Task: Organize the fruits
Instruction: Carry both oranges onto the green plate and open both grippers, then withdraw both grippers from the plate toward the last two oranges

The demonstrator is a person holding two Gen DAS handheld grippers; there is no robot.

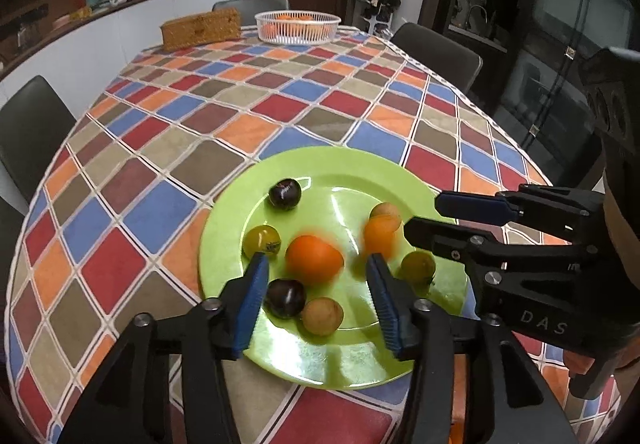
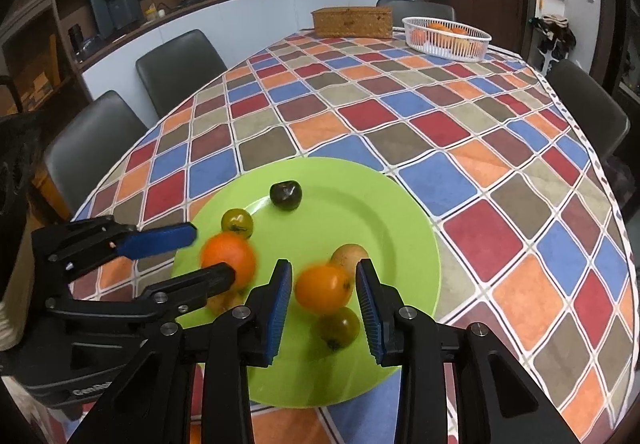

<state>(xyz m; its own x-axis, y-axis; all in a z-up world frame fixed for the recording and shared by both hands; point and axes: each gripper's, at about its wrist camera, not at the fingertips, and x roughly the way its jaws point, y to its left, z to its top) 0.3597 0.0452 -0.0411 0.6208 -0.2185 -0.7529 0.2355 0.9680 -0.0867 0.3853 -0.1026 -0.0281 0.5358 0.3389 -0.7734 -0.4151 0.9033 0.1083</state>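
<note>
From the left wrist camera, a round lime-green plastic plate point(image 1: 228, 240) lies near the near edge of a table under a chequered cloth of red, blue, orange and brown diamonds point(image 1: 240, 103). On the plate sit two dark purple plums point(image 1: 284, 194), one toward the far-left rim and one near the near rim, a green tomato-like fruit point(image 1: 262, 240) at the left rim, another at the right, two tan round fruits, and two oranges. The large orange point(image 1: 314, 259) lies mid-plate, blurred, between the left gripper's point(image 1: 318, 284) blue-padded fingers, which stand apart and do not touch it. The right gripper point(image 1: 420, 217) reaches in from the right edge over the plate's right rim. At the table's far edge stand a white plastic mesh basket point(image 1: 298, 27) with oranges and a woven wicker box point(image 1: 201, 28).

From the right wrist camera, the right gripper point(image 2: 324, 294) hangs over the plate's point(image 2: 400, 228) middle, its pads spread either side of the second orange point(image 2: 323, 288), also blurred; a narrow gap shows on both sides, so nothing is clamped. A green fruit lies just nearer, a tan one just beyond. The left gripper point(image 2: 214, 254) comes in from the left rim, fingers apart around the large orange.
</note>
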